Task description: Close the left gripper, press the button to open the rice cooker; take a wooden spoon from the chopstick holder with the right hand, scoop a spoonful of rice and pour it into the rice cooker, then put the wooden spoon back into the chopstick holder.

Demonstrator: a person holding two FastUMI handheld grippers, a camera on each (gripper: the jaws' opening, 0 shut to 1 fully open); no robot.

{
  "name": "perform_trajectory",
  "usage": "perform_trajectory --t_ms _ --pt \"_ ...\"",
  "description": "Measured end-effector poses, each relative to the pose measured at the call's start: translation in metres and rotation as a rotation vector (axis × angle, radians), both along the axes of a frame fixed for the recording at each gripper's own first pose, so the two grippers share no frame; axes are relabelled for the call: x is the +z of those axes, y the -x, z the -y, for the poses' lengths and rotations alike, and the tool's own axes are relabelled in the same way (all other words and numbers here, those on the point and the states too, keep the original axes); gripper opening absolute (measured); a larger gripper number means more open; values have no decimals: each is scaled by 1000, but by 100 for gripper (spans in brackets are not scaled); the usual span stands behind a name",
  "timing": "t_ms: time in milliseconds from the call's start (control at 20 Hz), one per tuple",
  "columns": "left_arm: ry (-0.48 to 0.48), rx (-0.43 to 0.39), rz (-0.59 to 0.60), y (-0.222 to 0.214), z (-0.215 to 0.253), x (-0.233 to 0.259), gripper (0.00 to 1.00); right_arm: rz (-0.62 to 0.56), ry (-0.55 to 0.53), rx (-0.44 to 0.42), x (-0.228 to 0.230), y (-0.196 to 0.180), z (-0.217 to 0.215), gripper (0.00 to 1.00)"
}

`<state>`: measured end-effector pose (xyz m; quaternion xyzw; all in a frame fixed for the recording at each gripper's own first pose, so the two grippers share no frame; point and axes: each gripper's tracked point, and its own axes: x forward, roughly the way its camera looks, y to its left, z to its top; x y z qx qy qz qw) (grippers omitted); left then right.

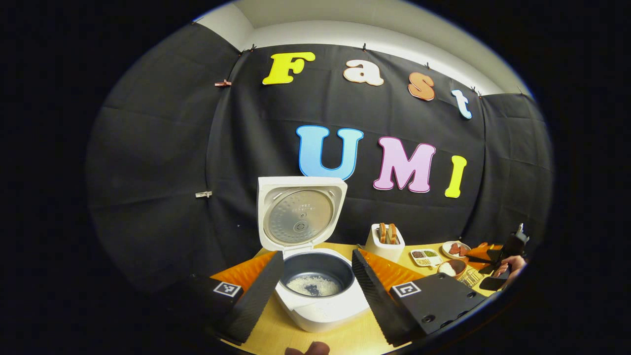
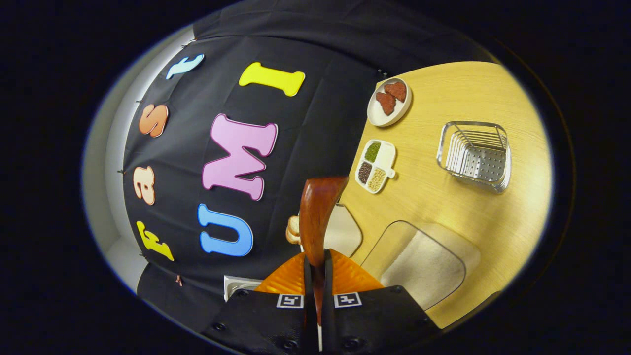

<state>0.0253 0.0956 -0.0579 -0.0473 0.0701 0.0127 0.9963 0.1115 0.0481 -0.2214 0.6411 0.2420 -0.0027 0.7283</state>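
Left tool fingers spread apart; right tool clamped.

Rice cooker: lid stands upright, rice lies in the pot.
My left gripper: 2 fingers spread wide, cooker between them.
Toaster: behind the cooker on the table.
Other gripper: far right, hand-held.

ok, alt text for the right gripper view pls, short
The right gripper, jaws closed on the handle, holds a dark reddish-brown wooden spoon that points forward over a light wooden table. On the table lie a container of white rice, a divided white dish of grains, a round white plate of brown pieces and a metal wire basket.
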Motion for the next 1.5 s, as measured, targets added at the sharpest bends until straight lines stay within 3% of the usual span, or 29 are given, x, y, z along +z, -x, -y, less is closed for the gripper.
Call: perform_trajectory --t_ms 400,750,1100,1500 --pt "10 50 -9 10 -27 -14 95 113 -48 142 96 -32 -117 7" --pt "-12 88 -13 16 -51 -21 95 145 -31 249 113 -48 -234 7" --pt "-1 108 -45 17 -69 -36 95 182 190 320 83 -64 -306 7" --pt "8 116 -78 19 -79 -54 95 245 478 436 54 -75 -339 7"
